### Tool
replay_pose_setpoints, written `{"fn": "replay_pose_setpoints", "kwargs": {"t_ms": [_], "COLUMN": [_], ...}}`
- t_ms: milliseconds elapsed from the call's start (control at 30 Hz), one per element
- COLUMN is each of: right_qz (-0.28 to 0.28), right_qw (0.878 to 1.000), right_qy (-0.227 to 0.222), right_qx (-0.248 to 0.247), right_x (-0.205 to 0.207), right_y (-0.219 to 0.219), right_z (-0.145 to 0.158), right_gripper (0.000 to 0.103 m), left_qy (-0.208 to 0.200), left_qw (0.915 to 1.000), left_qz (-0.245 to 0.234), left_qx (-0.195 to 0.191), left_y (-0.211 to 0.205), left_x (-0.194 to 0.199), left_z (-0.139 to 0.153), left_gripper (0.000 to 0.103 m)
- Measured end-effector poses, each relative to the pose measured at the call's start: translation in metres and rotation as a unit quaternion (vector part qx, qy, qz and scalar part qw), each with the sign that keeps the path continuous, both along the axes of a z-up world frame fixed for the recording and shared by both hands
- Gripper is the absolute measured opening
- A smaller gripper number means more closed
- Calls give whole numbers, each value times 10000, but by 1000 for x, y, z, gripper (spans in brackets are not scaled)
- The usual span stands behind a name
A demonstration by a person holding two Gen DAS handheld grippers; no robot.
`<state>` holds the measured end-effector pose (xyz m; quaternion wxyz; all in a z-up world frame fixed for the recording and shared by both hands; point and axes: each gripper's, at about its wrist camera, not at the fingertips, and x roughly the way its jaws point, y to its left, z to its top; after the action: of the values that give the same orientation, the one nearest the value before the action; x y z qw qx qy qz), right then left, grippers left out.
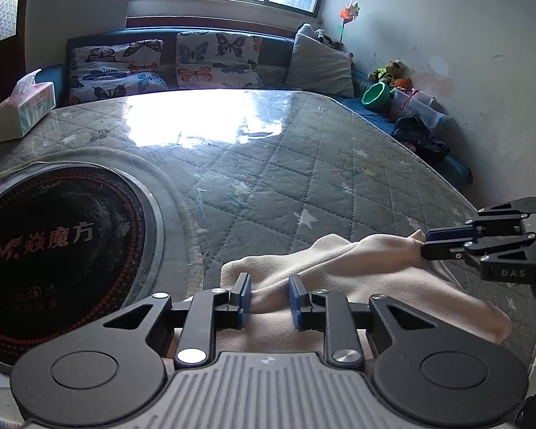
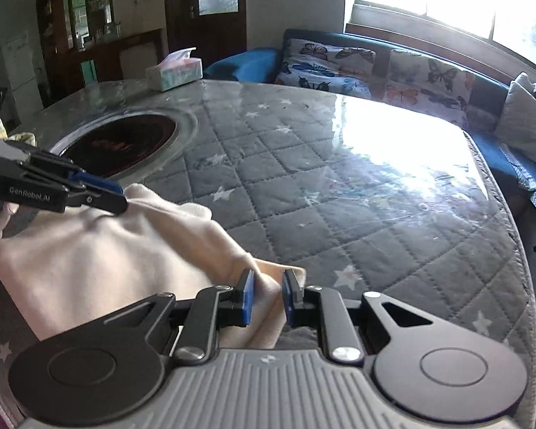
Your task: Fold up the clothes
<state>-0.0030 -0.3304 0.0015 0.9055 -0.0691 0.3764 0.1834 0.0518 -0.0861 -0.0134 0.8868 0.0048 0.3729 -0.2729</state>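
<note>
A cream, soft fleece garment (image 1: 357,271) lies rumpled on the grey quilted, star-printed table cover (image 1: 268,178). The left gripper (image 1: 268,295) straddles a raised fold, its 2 blue-padded jaws apart. The right gripper (image 1: 425,245) reaches in from the side, pinched on the cloth's far edge. A round black induction hob (image 1: 53,250) sits beside them, a tissue box (image 1: 21,111) beyond
</note>
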Motion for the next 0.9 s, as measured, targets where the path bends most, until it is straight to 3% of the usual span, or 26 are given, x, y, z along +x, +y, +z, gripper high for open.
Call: {"fn": "replay_pose_setpoints", "kwargs": {"t_ms": [200, 333, 633, 767, 900], "right_qz": [151, 151, 357, 671, 719], "right_qw": [9999, 9999, 9992, 9976, 9971], "right_qy": [-31, 68, -157, -128, 45], "right_qx": [61, -50, -97, -103, -240], "right_x": [0, 8, -26, -50, -58], "right_y": [1, 4, 0, 9, 14], "right_z": [3, -9, 21, 23, 5], "right_gripper": [16, 16, 16, 16, 16], "left_qy": [-203, -285, -128, -64, -13], "left_qw": [9996, 9974, 9868, 9844, 9860], "left_qz": [-154, -632, -1594, -1743, -1641], "left_qx": [-117, -198, -270, -228, -281], "left_y": [-10, -29, -76, -81, -68], "left_x": [-17, -39, -76, -85, -89], "left_z": [18, 29, 19, 12, 10], "left_gripper": [29, 29, 29, 29, 31]}}
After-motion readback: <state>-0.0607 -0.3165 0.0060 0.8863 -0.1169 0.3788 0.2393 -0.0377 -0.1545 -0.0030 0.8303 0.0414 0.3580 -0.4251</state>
